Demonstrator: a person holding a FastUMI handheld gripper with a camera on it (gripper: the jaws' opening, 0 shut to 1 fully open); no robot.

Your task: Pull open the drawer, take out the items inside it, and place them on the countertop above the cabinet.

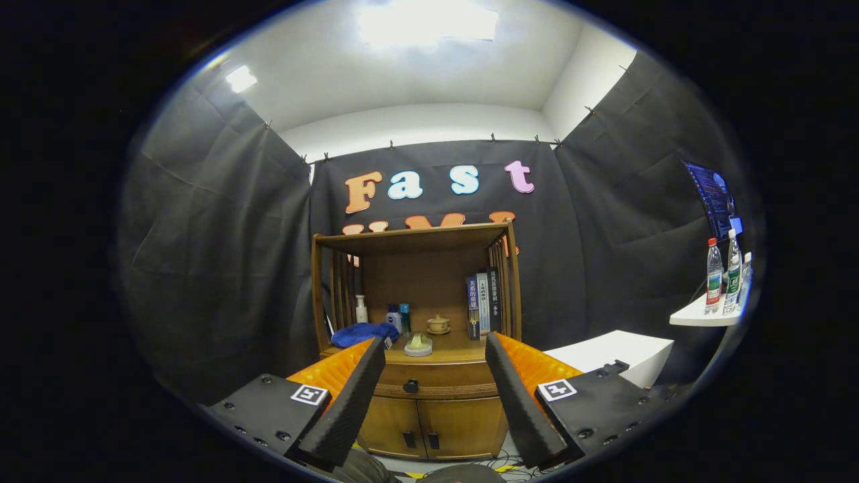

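drawer (429, 380): shut, dark round knob (411, 386) at its middle, sits right under the worktop, straight ahead between my two fingers
cabinet (433, 419): wooden, two lower doors closed below the drawer, small dark handles side by side at the centre
worktop (463, 350): top of the cabinet, under a wooden shelf frame with slatted sides
on worktop, left: blue cloth (362, 333) bunched up, white pump bottle (361, 310) behind it, two small bottles (398, 318) just beside the cloth
on worktop, middle: pale round dish (419, 345) near the front edge, small lidded teapot (438, 325) behind it
on worktop, right: books (483, 303) standing upright against the right slats
my jaws (435, 365): wide apart, gripping nothing, well short of the drawer, knob lies in the gap between the fingers
right of cabinet: white block (614, 354) low down, white shelf (701, 316) further right with water bottles (725, 276) standing on it, a screen (715, 198) above
floor: cables (493, 463) under the cabinet front
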